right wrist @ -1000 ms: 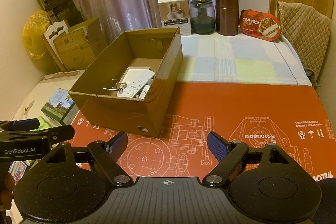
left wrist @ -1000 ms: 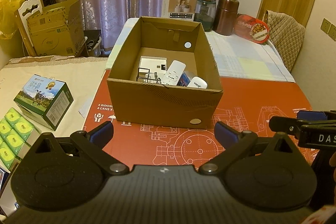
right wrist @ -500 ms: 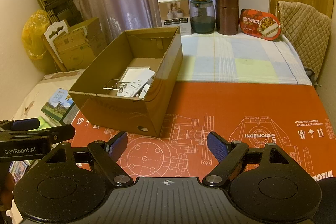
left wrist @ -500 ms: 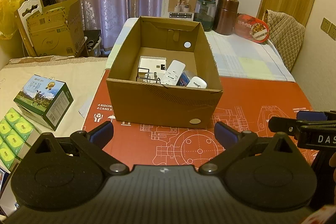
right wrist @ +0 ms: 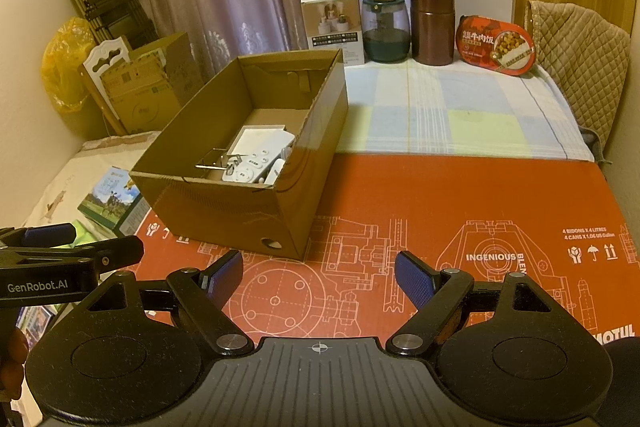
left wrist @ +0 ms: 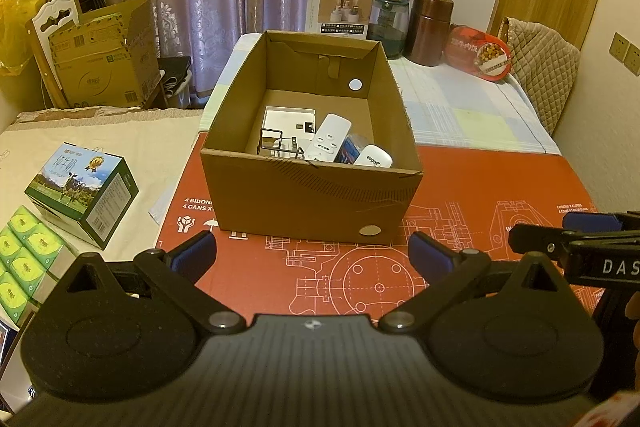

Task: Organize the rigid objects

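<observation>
Ahead of both tongs (left wrist: 312,255): cardboard box (left wrist: 308,203).

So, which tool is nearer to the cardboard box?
Left. The left tool hangs open directly before the cardboard box; the right tool, also open, sits off its right front corner.

Cardboard box (left wrist: 308,203) on the mat (left wrist: 480,187)
Remote control (left wrist: 329,143) lies inside the box; milk carton (left wrist: 82,195) stands left of it, jars (left wrist: 430,23) behind.
</observation>
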